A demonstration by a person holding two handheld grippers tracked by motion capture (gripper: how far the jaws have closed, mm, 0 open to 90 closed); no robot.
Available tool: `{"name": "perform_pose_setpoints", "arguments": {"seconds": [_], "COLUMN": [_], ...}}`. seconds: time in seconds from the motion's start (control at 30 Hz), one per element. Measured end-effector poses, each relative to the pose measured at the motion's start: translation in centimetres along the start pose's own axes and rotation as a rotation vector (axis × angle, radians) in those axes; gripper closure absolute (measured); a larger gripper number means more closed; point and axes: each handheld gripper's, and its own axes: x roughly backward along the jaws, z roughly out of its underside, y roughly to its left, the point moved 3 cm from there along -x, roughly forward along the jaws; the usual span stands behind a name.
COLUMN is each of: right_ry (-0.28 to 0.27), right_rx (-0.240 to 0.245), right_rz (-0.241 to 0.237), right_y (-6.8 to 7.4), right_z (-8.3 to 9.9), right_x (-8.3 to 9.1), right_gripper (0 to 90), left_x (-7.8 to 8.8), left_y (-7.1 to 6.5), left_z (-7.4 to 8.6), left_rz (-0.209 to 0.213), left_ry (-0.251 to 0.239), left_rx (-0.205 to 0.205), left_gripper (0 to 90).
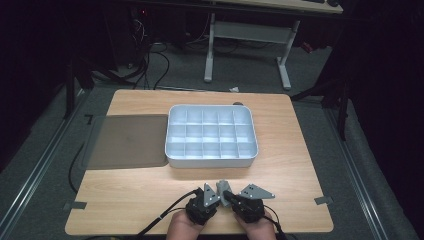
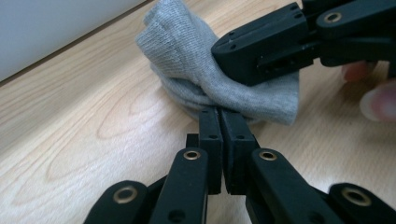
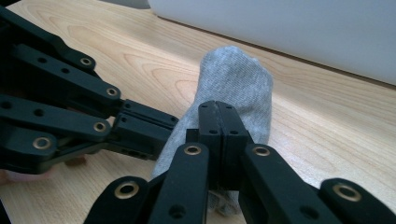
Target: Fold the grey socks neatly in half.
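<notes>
Both tools pinch the grey sock: the left tool [image 2: 223, 122] and right tool [image 3: 219, 116] should lift together toward the tray [image 1: 172, 159] at twelve o'clock.

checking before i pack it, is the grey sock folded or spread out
Folded: the grey sock sits bunched in layers between both hand-held grippers, not lying flat.

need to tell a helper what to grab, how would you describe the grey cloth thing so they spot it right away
On the wooden table, look at the near edge, in front of the white divided tray. There a small grey knitted sock lies between the left claw and the right claw, both pinched on it. It is the only soft fabric thing there.
</notes>
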Motion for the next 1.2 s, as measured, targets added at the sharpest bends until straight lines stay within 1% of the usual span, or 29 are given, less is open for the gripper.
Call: {"name": "perform_pose_setpoints", "arguments": {"seconds": [0.1, 0.13, 0.17, 0.2, 0.23, 0.3, 0.4, 0.5, 0.53, 0.8, 0.87, 0.97, 1.03, 1.07, 1.1, 1.17, 1.2], "right_ry": [0.002, 0.002, 0.001, 0.001, 0.002, 0.003, 0.003, 0.002, 0.001, 0.001, 0.001, 0.0, -0.001, -0.001, 0.001, 0.0, 0.0], "right_rx": [-0.002, -0.002, -0.005, -0.005, -0.017, -0.031, -0.045, -0.048, -0.057, -0.06, -0.063, -0.064, -0.065, -0.065, -0.064, -0.065, -0.064], "right_rz": [0.0, -0.002, -0.005, -0.005, -0.014, -0.024, -0.038, -0.045, -0.05, -0.053, -0.053, -0.054, -0.057, -0.057, -0.056, -0.057, -0.057], "right_y": [0.0, 0.0, 0.0, 0.0, -0.2, -0.3, -0.4, -0.5, -0.6, -0.6, -0.6, -0.7, -0.7, -0.7, -0.7, -0.6, -0.6], "right_z": [0.0, 0.0, 0.0, 0.0, 0.0, 0.0, 0.0, 0.0, 0.0, 0.1, 0.1, 0.1, 0.1, 0.1, 0.1, 0.1, 0.1], "right_x": [0.0, 0.0, 0.0, 0.0, 0.0, 0.0, 0.0, 0.0, 0.0, 0.0, 0.0, 0.0, 0.0, 0.0, 0.0, 0.0, 0.0], "right_gripper": [90.0, 90.0, 90.0, 90.0, 90.0, 90.0, 90.0, 90.0, 90.0, 90.0, 90.0, 90.0, 90.0, 90.0, 90.0, 90.0, 90.0], "left_x": [0.8, 0.8, 1.1, 1.1, 1.3, 1.3, 1.0, 0.7, 0.6, 0.3, 0.4, 0.5, 0.6, 0.6, 0.3, -0.1, -0.5], "left_y": [0.3, 0.3, 0.6, 0.6, 0.7, 0.7, 0.5, 0.5, 0.5, 0.8, 1.1, 1.2, 1.1, 1.1, 1.0, 1.0, 1.1], "left_z": [0.0, 0.0, -0.2, -0.2, -0.6, -0.9, -1.3, -1.4, -1.4, -1.8, -2.2, -2.9, -3.4, -3.4, -4.0, -4.3, -4.2], "left_rz": [-0.006, -0.006, -0.013, -0.013, -0.004, 0.002, 0.007, 0.007, 0.007, -0.008, -0.012, -0.016, -0.012, -0.012, -0.009, -0.01, -0.019], "left_ry": [-0.029, -0.029, -0.053, -0.053, -0.078, -0.093, -0.102, -0.094, -0.092, -0.104, -0.123, -0.148, -0.162, -0.162, -0.162, -0.154, -0.139], "left_rx": [0.019, 0.019, 0.032, 0.032, 0.053, 0.059, 0.061, 0.061, 0.061, 0.067, 0.085, 0.091, 0.084, 0.084, 0.074, 0.062, 0.057], "left_gripper": [87.8, 88.0, 88.6, 89.3, 89.9, 89.9, 90.0, 90.0, 90.0, 90.0, 90.0, 90.0, 90.0, 90.0, 90.0, 90.0, 90.0]}}
